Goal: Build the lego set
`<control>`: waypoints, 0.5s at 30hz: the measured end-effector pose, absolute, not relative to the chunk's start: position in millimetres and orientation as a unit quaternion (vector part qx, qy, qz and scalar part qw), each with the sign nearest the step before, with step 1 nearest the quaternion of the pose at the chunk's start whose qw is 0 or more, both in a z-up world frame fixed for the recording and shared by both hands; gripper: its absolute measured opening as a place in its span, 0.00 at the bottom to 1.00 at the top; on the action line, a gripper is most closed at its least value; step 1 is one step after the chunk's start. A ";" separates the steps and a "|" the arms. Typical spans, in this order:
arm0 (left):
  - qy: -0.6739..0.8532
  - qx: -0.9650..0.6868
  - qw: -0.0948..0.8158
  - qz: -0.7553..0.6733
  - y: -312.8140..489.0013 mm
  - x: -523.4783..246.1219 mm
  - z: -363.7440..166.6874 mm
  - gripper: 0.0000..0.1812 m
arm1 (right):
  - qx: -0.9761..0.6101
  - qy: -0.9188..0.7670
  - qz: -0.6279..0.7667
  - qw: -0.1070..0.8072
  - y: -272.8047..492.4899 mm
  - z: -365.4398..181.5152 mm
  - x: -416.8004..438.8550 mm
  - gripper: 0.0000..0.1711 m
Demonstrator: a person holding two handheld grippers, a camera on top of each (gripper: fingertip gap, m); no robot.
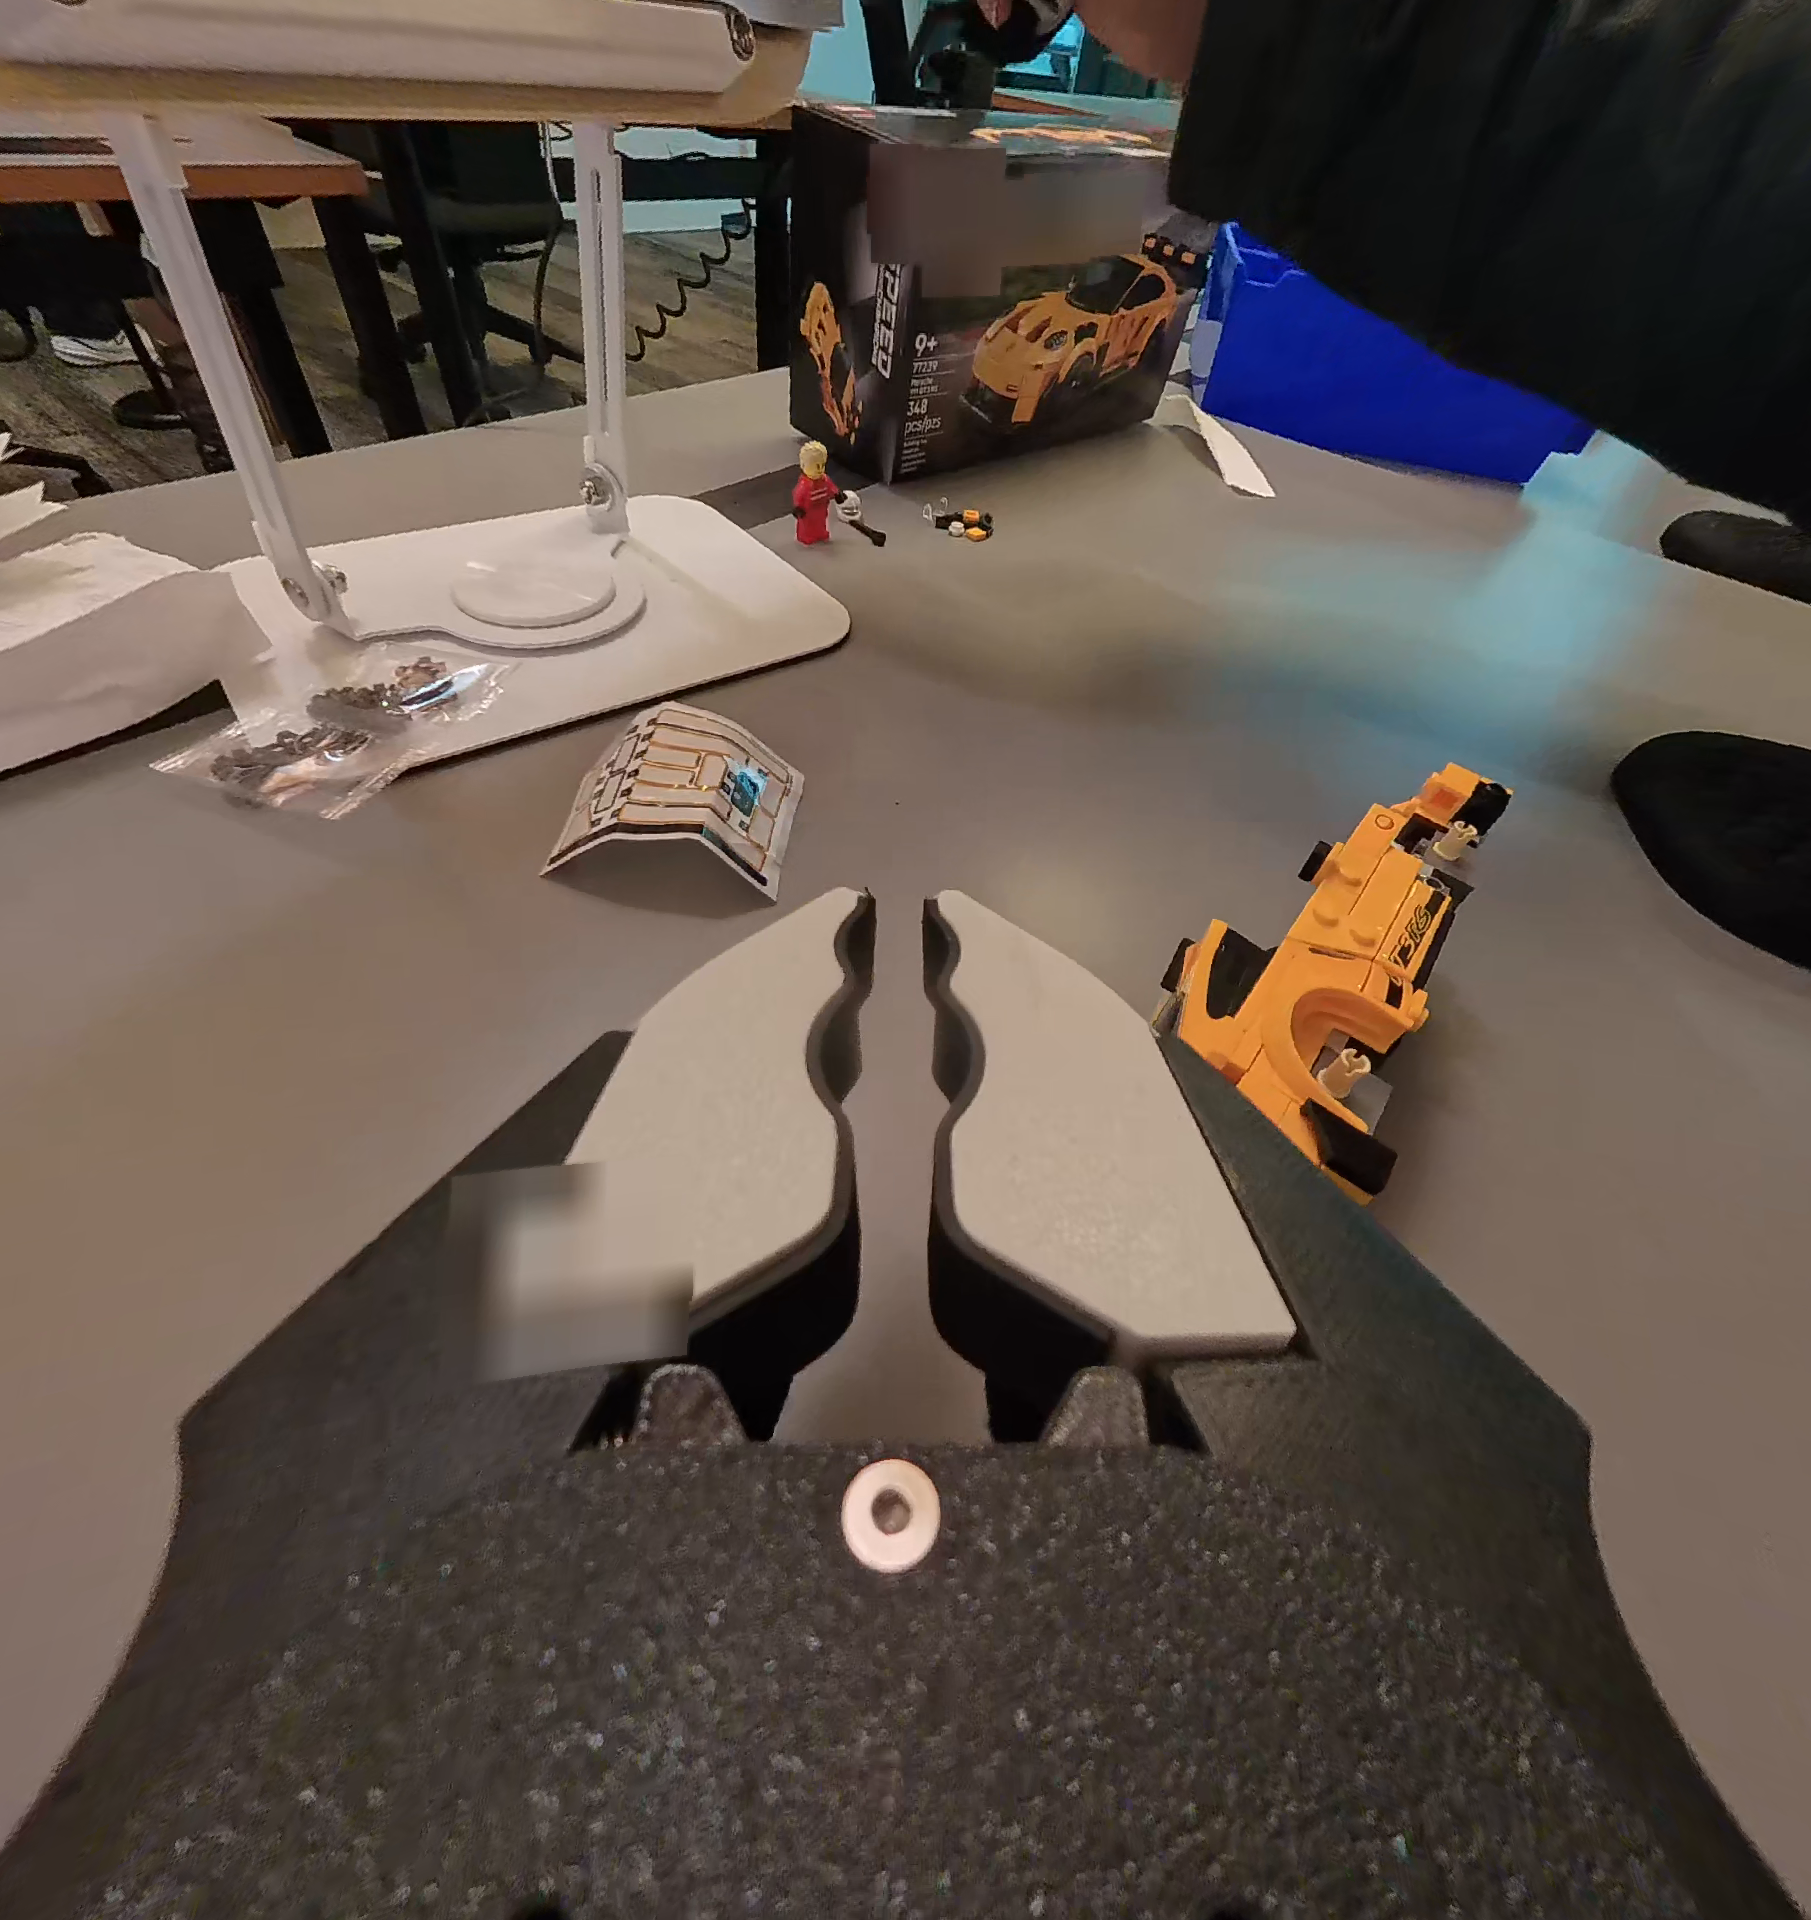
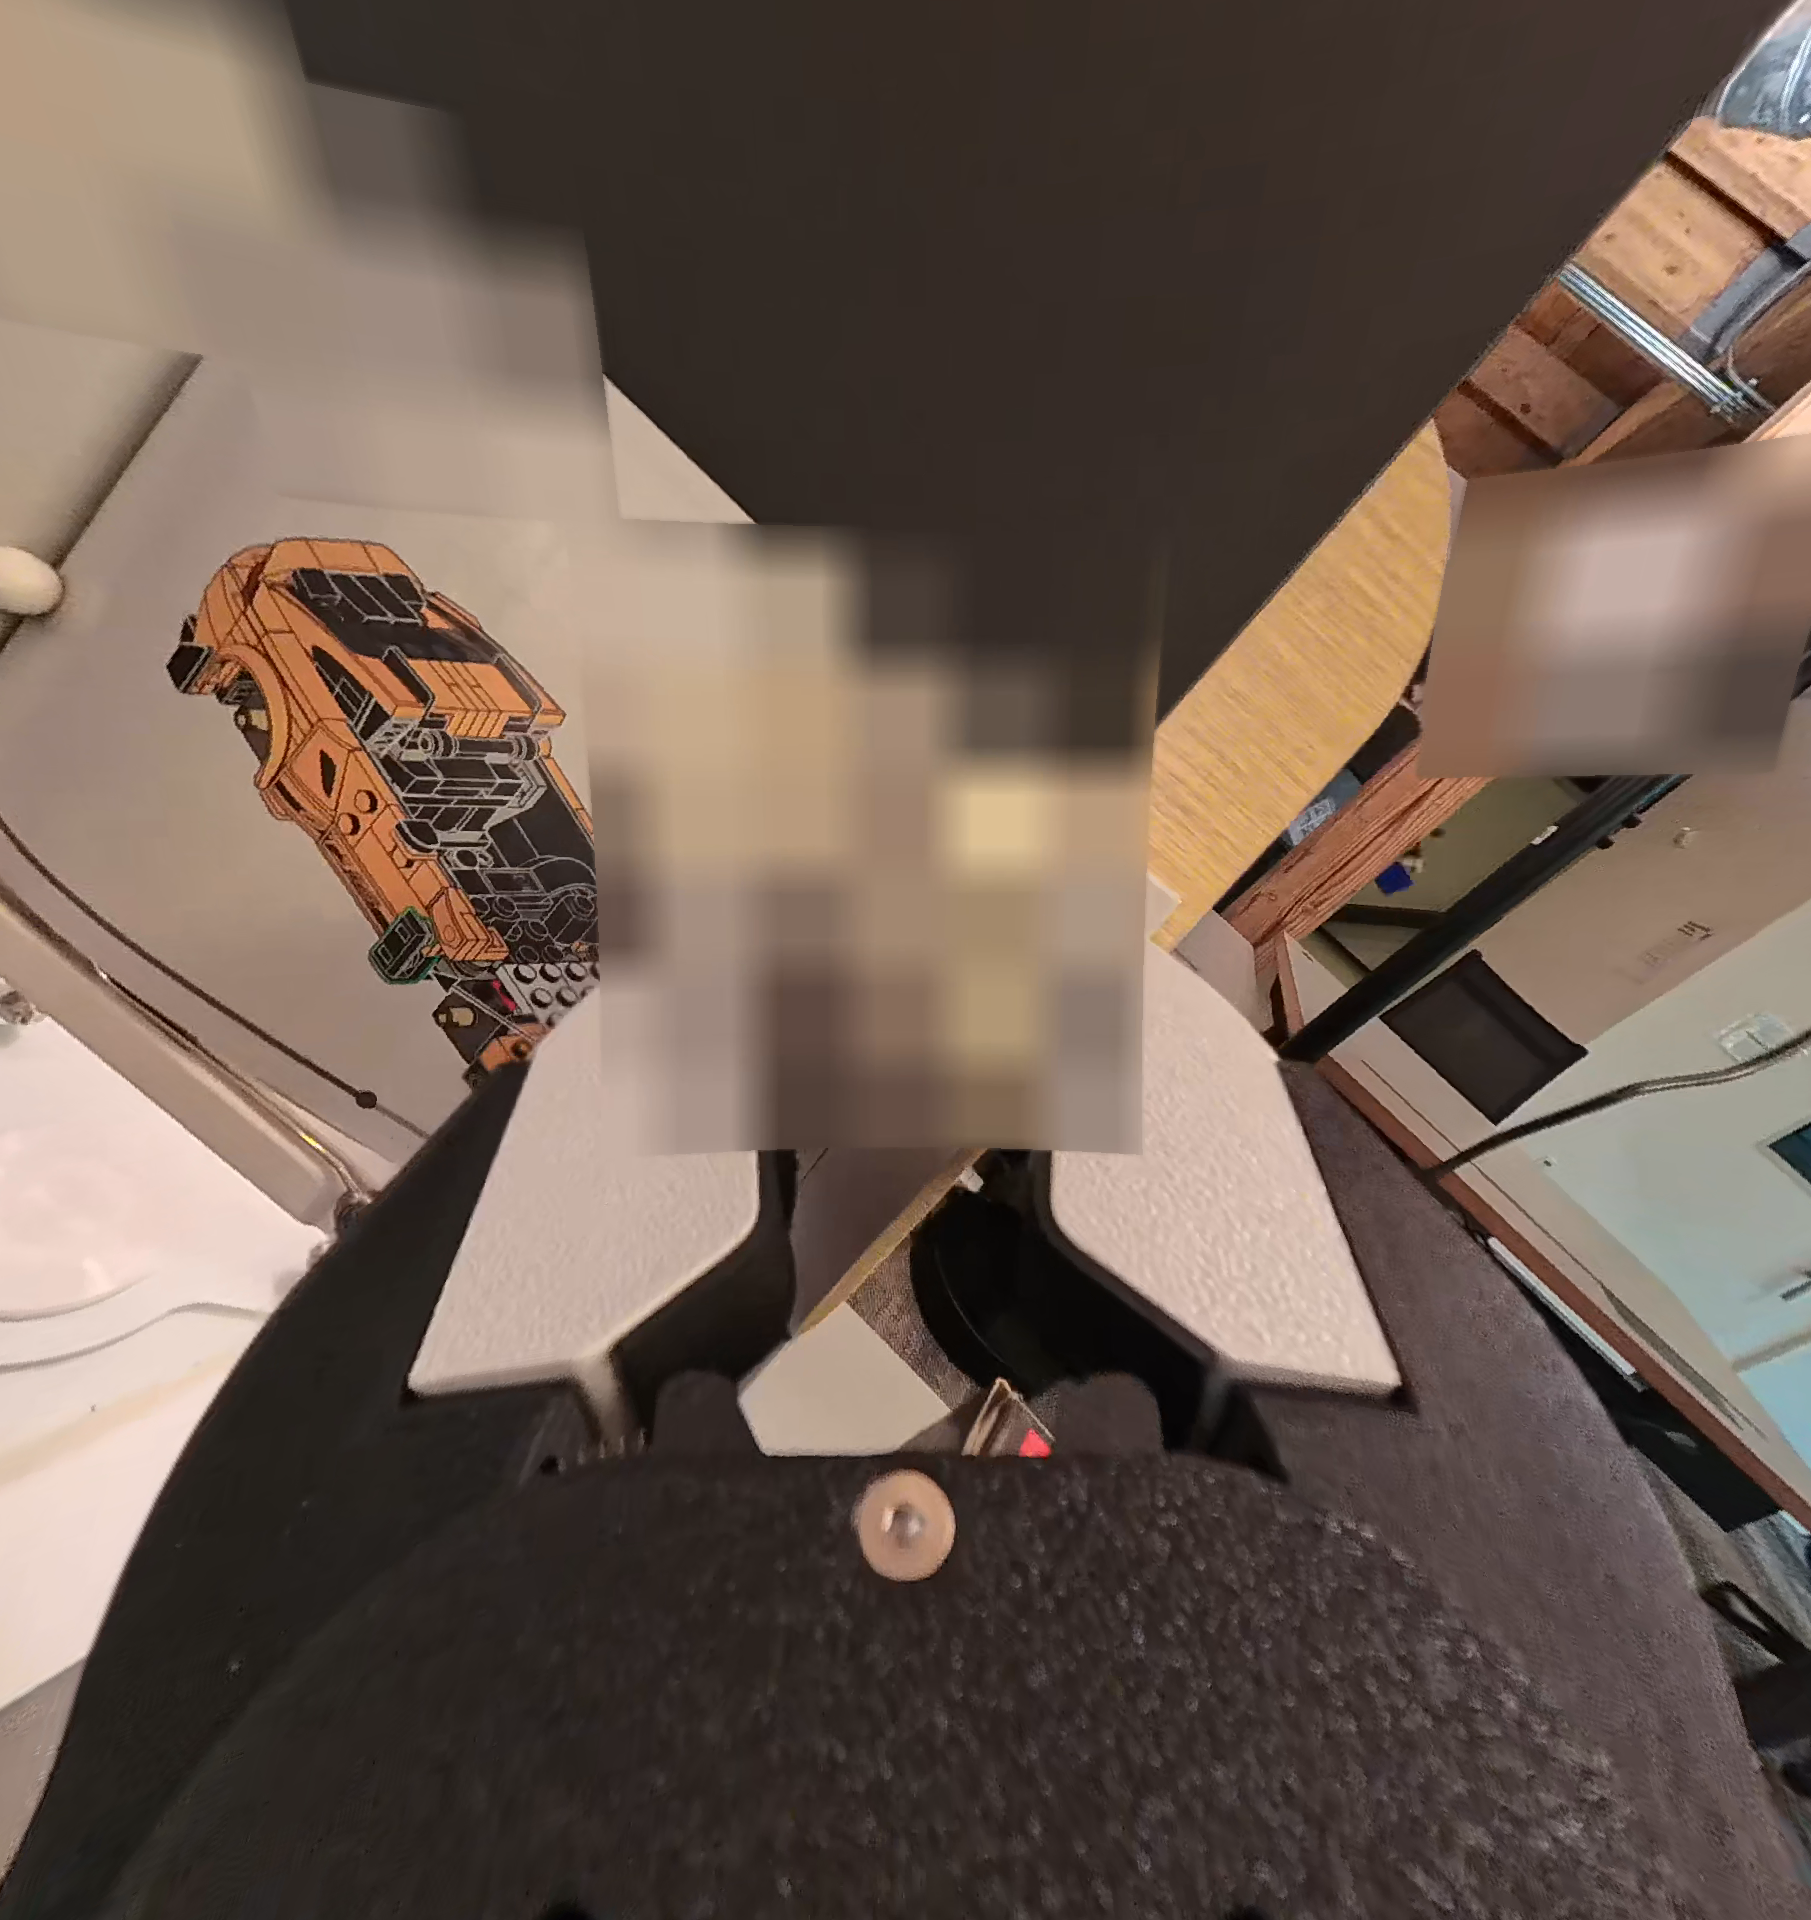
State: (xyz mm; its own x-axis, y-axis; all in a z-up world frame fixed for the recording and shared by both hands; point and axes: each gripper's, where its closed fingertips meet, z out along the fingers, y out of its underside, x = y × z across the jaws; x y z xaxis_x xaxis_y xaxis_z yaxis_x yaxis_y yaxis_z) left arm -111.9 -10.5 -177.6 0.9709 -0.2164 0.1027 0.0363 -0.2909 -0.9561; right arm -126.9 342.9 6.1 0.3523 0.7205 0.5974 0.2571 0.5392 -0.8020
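Note:
The partly built orange lego car (image 1: 1327, 987) lies on its side on the grey table (image 1: 984, 727), just right of my left gripper (image 1: 896, 906). That gripper is low over the table, its grey fingers nearly together with nothing between them. A sticker sheet (image 1: 683, 800) lies just ahead of it. My right gripper (image 2: 906, 1039) is raised in front of the instruction page with the orange car drawing (image 2: 361, 748). Its fingers (image 2: 589, 1247) stand well apart. A blurred patch hides the tips. A page edge (image 2: 859, 1257) runs between the fingers.
A white stand base (image 1: 568, 592), a bag of dark parts (image 1: 329, 727), a red minifigure (image 1: 813, 499), small loose pieces (image 1: 963, 520), the set's box (image 1: 984, 343) and a blue bin (image 1: 1348, 364) lie ahead. A dark sleeve (image 1: 1503, 208) crosses the upper right. A dark flat sheet (image 2: 932, 260) fills the right view's top.

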 end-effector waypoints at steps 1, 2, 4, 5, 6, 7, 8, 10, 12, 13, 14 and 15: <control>0.057 -0.796 0.593 -0.107 -10.6 -111.7 -177.2 0.04 | -0.451 -0.546 0.165 0.686 343.5 6.1 -126.4 0.28; 0.057 -0.795 0.594 -0.108 -10.8 -111.4 -176.7 0.04 | -0.453 -0.548 0.162 0.685 343.6 6.2 -125.6 0.24; 0.059 -0.794 0.595 -0.108 -11.2 -110.8 -175.6 0.04 | -0.453 -0.552 0.162 0.681 342.0 5.9 -124.6 0.16; 0.060 -0.794 0.596 -0.108 -11.7 -110.4 -175.3 0.04 | -0.453 -0.555 0.160 0.679 340.7 5.0 -124.5 0.14; 0.061 -0.793 0.596 -0.108 -11.9 -110.2 -175.0 0.04 | -0.451 -0.559 0.156 0.678 339.2 4.1 -124.7 0.12; 0.062 -0.793 0.596 -0.108 -12.2 -110.0 -174.9 0.04 | -0.449 -0.561 0.149 0.680 338.0 4.3 -124.5 0.09; 0.062 -0.793 0.596 -0.108 -12.3 -109.9 -174.9 0.04 | -0.444 -0.560 0.139 0.686 337.2 6.1 -123.8 0.08; 0.063 -0.794 0.595 -0.109 -12.2 -109.8 -175.3 0.04 | -0.440 -0.551 0.128 0.697 336.7 10.5 -121.8 0.11; 0.063 -0.795 0.593 -0.110 -12.2 -110.1 -176.4 0.04 | -0.474 -0.516 0.111 0.705 349.4 15.4 -114.2 0.24; 0.062 -0.796 0.592 -0.111 -12.2 -110.2 -176.9 0.05 | -0.493 -0.491 0.105 0.710 357.3 19.4 -108.0 0.27; 0.061 -0.796 0.591 -0.112 -12.2 -110.3 -176.9 0.05 | -0.504 -0.466 0.099 0.721 363.9 25.5 -100.6 0.29; 0.061 -0.796 0.592 -0.114 -12.2 -110.2 -176.6 0.05 | -0.512 -0.441 0.084 0.733 371.4 31.2 -91.6 0.30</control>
State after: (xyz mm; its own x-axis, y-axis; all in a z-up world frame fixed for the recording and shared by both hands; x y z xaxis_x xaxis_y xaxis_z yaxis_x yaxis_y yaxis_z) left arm -110.2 -12.2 -176.6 0.9665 -0.2325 0.1088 0.0372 -0.2924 -0.9556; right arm -91.6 371.4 31.2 0.5968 0.5744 0.5602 0.3280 0.4626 -0.8237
